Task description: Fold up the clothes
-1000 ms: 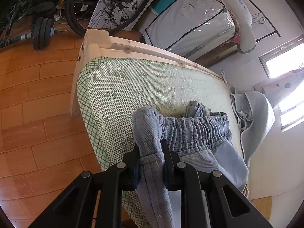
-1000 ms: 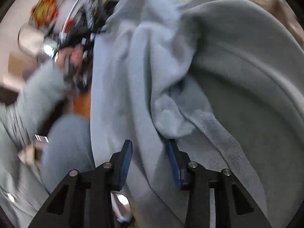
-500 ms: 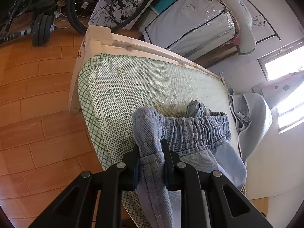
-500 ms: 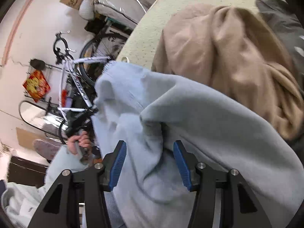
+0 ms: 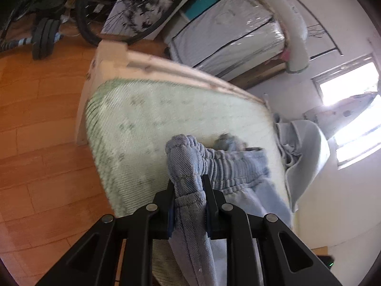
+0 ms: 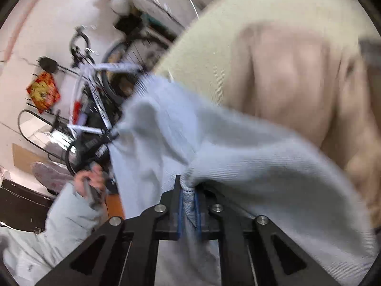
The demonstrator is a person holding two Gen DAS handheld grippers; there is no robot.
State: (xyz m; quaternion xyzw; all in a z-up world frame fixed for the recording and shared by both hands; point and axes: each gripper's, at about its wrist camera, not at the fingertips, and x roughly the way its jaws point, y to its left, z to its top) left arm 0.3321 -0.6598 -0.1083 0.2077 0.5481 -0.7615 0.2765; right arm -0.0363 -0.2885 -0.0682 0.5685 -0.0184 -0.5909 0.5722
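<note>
now left claw clamped on bunched elastic waistband of pale blue sweatpants, right claw pinching their hem

Orange-brown wooden plank floor; pale wooden bed frame covered by green-patterned woven mat; black bicycle wheel and plastic-wrapped white mattress stored behind; white walls lit by bright window.

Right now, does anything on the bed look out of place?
Yes: a grey garment is slumped over the mattress far edge, hanging partly off. Both tongs, left and right, grip the blue pants.
</note>
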